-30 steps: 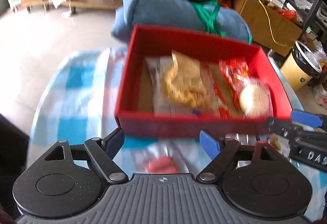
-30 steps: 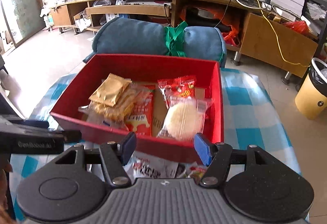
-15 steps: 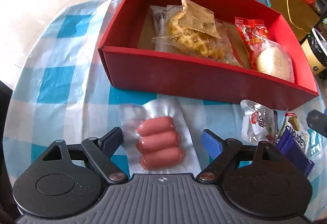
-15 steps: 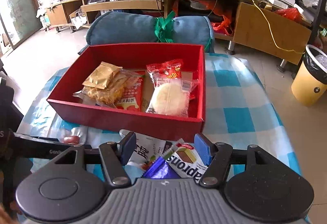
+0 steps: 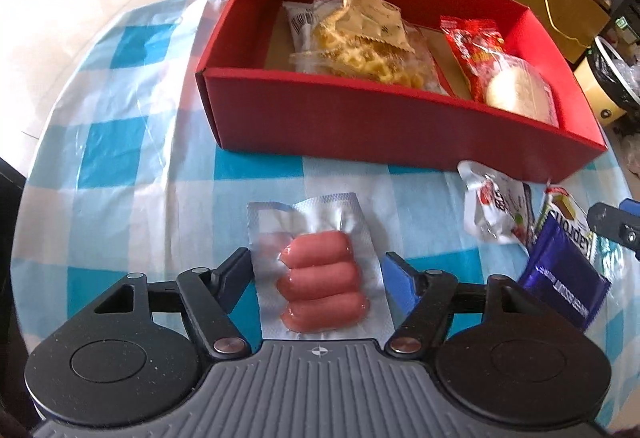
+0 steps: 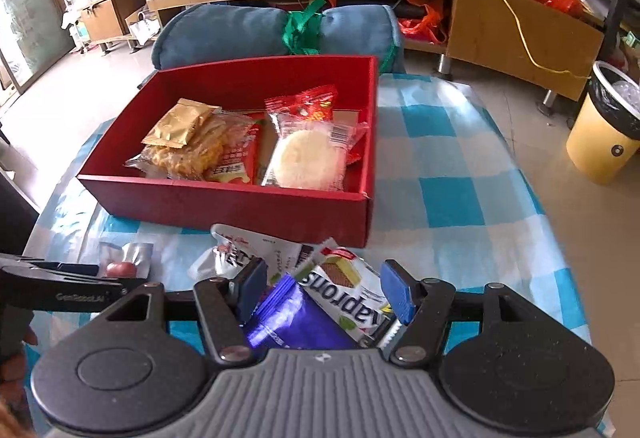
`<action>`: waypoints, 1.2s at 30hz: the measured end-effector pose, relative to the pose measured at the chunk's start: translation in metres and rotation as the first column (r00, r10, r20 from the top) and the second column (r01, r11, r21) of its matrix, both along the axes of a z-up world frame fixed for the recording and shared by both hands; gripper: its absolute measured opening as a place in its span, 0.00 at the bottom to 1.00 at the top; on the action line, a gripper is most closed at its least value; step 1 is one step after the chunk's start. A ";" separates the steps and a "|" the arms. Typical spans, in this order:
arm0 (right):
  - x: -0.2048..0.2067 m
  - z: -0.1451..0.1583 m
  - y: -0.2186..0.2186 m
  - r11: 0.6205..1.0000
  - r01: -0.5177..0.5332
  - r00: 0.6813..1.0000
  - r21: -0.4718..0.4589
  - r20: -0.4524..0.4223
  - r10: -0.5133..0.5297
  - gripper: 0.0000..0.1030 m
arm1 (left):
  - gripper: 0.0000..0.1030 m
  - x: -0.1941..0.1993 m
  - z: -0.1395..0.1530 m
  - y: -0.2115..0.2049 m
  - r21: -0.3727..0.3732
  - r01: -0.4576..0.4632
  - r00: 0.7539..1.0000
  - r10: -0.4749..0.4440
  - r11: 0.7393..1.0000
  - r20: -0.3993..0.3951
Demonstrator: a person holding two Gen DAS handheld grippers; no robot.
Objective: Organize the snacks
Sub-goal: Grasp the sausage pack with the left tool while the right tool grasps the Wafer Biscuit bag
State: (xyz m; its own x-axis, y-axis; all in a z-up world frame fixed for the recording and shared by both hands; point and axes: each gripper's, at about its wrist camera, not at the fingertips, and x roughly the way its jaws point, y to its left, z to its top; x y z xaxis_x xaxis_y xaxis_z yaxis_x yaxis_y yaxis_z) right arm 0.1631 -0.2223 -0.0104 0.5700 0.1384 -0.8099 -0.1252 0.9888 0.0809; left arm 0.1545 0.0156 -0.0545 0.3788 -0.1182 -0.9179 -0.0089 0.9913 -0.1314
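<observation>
A clear pack of three pink sausages [image 5: 320, 278] lies flat on the checked cloth, between the fingers of my left gripper [image 5: 316, 264]. The jaws are closing and stand at the pack's side edges without squeezing it. The same sausage pack [image 6: 124, 266] shows at the left of the right wrist view. My right gripper [image 6: 325, 278] is open over a purple packet [image 6: 296, 318] and a green-and-white wafer pack [image 6: 348, 290]. A white pouch [image 6: 240, 250] lies just beyond them. The red box [image 5: 360, 126] behind holds waffles, a gold sachet, a red packet and a round white cake.
The blue-and-white checked cloth [image 5: 120, 142] covers a small table with floor on every side. A rolled blue cushion [image 6: 272, 34] lies behind the box. A yellow bin [image 6: 604, 142] and a wooden TV bench [image 6: 500, 26] stand further off.
The left gripper sank and tipped down over the sausage pack, and its jaws narrowed around it. The right gripper drew back from the box until the purple and wafer packs lay between its fingers.
</observation>
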 end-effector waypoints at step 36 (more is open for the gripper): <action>-0.037 -0.053 0.056 0.990 -0.134 0.966 0.037 -0.216 0.139 0.69 | 0.78 -0.010 -0.003 -0.009 0.008 0.087 0.996 -0.087 0.996 -0.003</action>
State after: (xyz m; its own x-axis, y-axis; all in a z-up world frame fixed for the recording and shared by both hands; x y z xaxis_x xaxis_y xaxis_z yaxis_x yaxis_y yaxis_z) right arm 0.1262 -0.1660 -0.0635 0.3548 0.2216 -0.9083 -0.2354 0.9614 0.1425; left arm 0.1448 0.0066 -0.0580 0.3645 -0.1432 -0.9201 0.0774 0.9893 -0.1233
